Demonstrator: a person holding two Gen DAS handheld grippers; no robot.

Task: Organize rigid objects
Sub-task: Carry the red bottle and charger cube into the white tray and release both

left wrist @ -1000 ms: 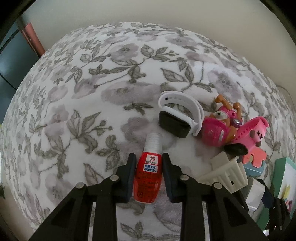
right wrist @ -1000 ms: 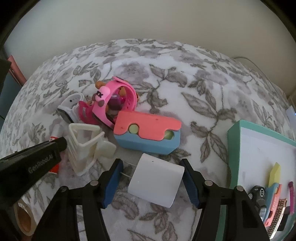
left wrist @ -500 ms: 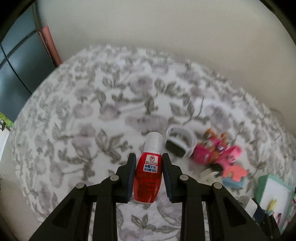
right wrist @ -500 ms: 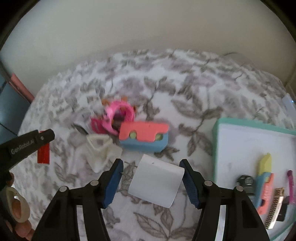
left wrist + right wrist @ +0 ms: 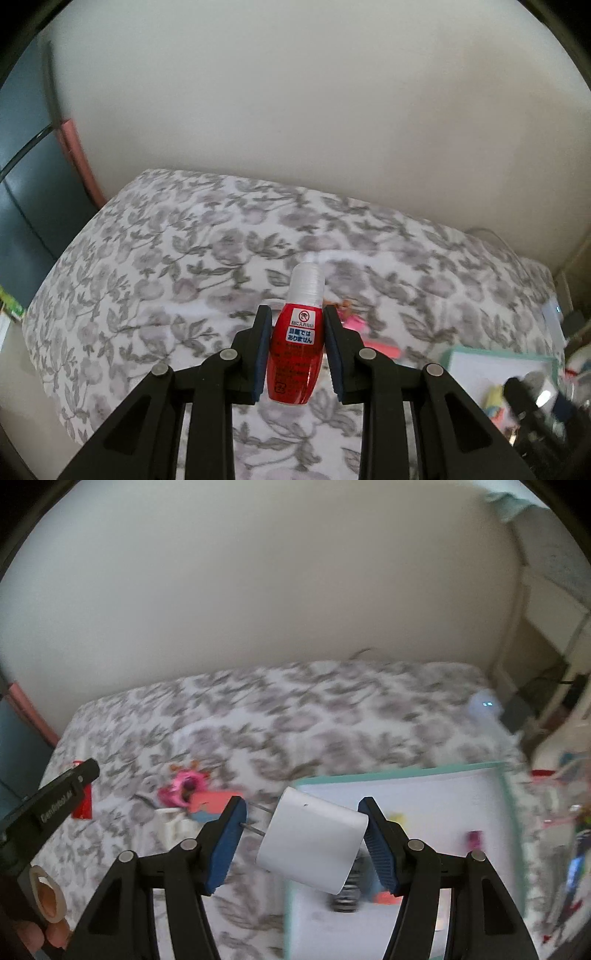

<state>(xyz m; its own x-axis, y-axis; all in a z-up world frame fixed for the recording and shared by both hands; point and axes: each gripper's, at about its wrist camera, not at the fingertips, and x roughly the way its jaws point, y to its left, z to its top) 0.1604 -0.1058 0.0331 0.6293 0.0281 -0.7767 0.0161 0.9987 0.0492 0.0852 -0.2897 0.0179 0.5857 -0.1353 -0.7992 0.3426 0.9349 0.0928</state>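
Observation:
My left gripper (image 5: 296, 314) is shut on a small red bottle (image 5: 294, 358) with a clear cap, held high above the floral bedspread (image 5: 166, 280). In the right wrist view the same bottle (image 5: 82, 802) shows as a red patch behind the left gripper's black finger. My right gripper (image 5: 302, 806) is shut on a white plug adapter (image 5: 312, 843). Its metal prongs rest against the left pad and its far side against the right pad. It hangs over the near left corner of a teal-rimmed white tray (image 5: 406, 773), which the left wrist view shows as the tray (image 5: 498, 356) at lower right.
On the bedspread lie a pink toy watch (image 5: 183, 786), a coral and blue case (image 5: 210, 805) and a white ribbed piece (image 5: 177, 827). Several small items sit in the tray, blurred. A wall runs behind the bed. Furniture stands at the far right.
Both grippers have risen with their objects, so the bed's things look smaller. The right view has swung to the right, over the tray.

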